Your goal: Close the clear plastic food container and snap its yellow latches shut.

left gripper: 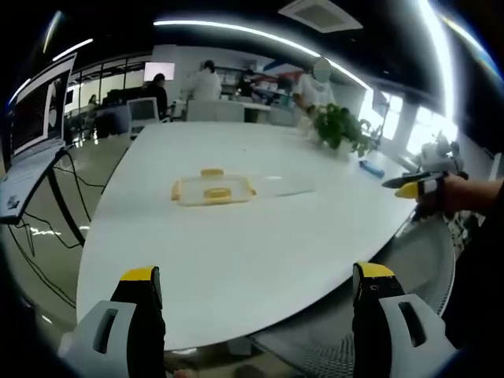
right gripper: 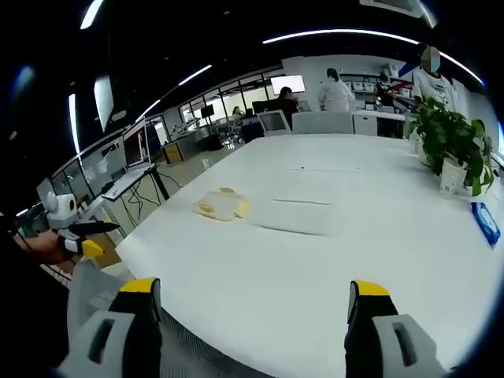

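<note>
Not started: both tongs, left (left gripper: 256, 283) and right (right gripper: 250, 295), gaping, empty; container (left gripper: 213, 189) well ahead on desk (left gripper: 236, 252), lid (left gripper: 287, 185) beside it, latches undone.

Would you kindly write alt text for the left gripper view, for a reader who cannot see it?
A clear food container with yellow latches sits on a white table, its clear lid lying flat beside it. The left tongs are open at the near edge; the right tongs enter from the right.
</note>
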Demonstrator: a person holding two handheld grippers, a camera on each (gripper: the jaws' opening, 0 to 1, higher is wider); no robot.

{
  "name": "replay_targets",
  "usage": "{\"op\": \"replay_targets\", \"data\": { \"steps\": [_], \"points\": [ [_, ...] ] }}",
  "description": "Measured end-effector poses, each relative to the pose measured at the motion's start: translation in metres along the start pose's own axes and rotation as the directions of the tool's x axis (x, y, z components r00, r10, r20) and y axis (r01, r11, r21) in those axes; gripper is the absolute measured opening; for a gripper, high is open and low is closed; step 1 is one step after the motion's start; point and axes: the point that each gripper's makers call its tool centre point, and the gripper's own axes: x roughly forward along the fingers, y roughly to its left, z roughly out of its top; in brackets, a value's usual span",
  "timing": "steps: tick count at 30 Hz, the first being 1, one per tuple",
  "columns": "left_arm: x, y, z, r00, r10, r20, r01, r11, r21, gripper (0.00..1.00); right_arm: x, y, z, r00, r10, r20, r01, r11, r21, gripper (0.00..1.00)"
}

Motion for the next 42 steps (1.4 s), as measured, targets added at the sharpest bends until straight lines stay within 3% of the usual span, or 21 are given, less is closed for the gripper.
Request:
{"op": "replay_targets", "data": {
  "steps": [19,29,42],
  "points": [
    [0.010,0.032,0.005,0.999,-0.051,-0.016,0.052,0.998,0.020,0.99,0.029,0.015,0.008,0.999,-0.033,-0.003,0.033,0.999,0.010,1.00],
    [0.014,0.053,0.001,0.997,-0.078,-0.026,0.079,0.997,0.024,0.99,0.044,0.033,0.018,0.999,-0.045,-0.010,0.045,0.999,-0.003,1.00],
    [0.018,0.066,-0.002,0.992,-0.120,-0.044,0.122,0.991,0.047,0.99,0.065,0.057,0.025,0.999,-0.045,-0.015,0.044,0.999,-0.020,1.00]
  ]
}}
